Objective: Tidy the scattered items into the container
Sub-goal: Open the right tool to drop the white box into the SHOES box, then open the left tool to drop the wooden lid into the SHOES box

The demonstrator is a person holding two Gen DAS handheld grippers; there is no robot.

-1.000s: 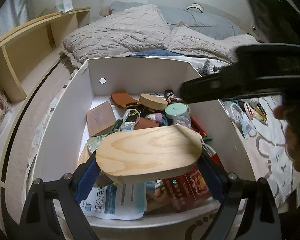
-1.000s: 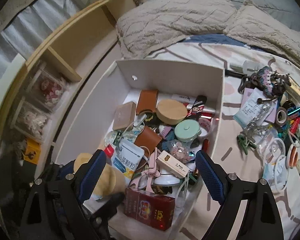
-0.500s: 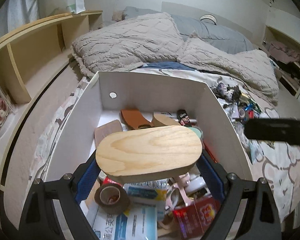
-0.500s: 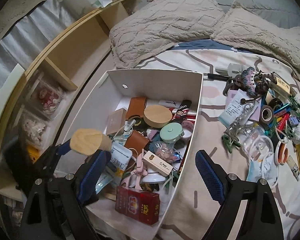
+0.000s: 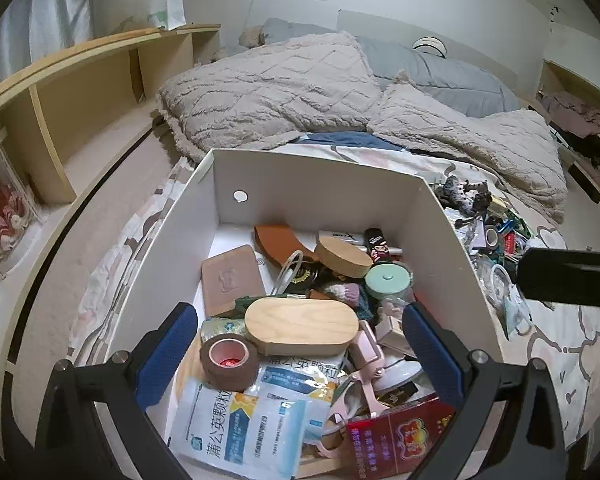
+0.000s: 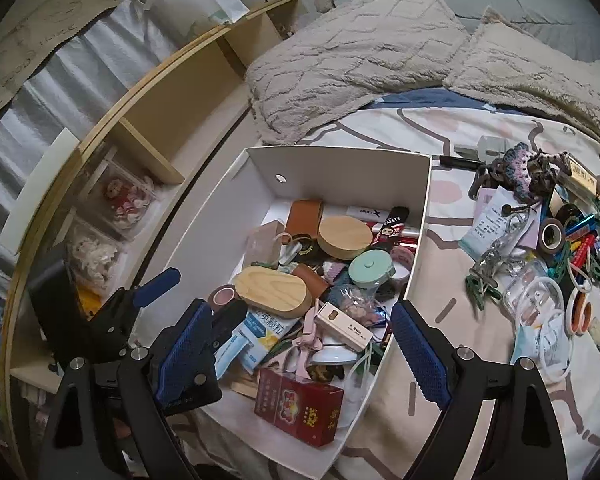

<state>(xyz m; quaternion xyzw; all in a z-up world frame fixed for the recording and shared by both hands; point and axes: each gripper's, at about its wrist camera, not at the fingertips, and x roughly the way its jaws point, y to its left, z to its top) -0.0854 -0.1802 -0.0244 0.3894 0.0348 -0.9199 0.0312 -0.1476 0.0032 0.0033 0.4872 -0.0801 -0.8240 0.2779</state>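
A white cardboard box (image 5: 440,216) (image 6: 340,168) on the bed holds many small items. An oval wooden box (image 5: 302,326) (image 6: 274,290) lies on top of the pile inside it, free of any gripper. My left gripper (image 5: 300,356) is open above the near end of the box, its fingers either side of the oval box. It also shows in the right wrist view (image 6: 156,284). My right gripper (image 6: 300,356) is open and empty above the box's near right corner. Scattered items (image 6: 540,260) lie on the bedsheet to the right.
A brown tape roll (image 5: 229,360), sachets (image 5: 240,424) and a red carton (image 6: 300,404) fill the box's near end. Rumpled grey blankets (image 5: 284,88) lie beyond. A wooden shelf unit (image 5: 80,92) runs along the left. Bare bedsheet (image 6: 460,360) lies between box and scattered items.
My left gripper has opened and let go of the oval wooden box, which now lies in the white box. Both grippers have pulled back and up.
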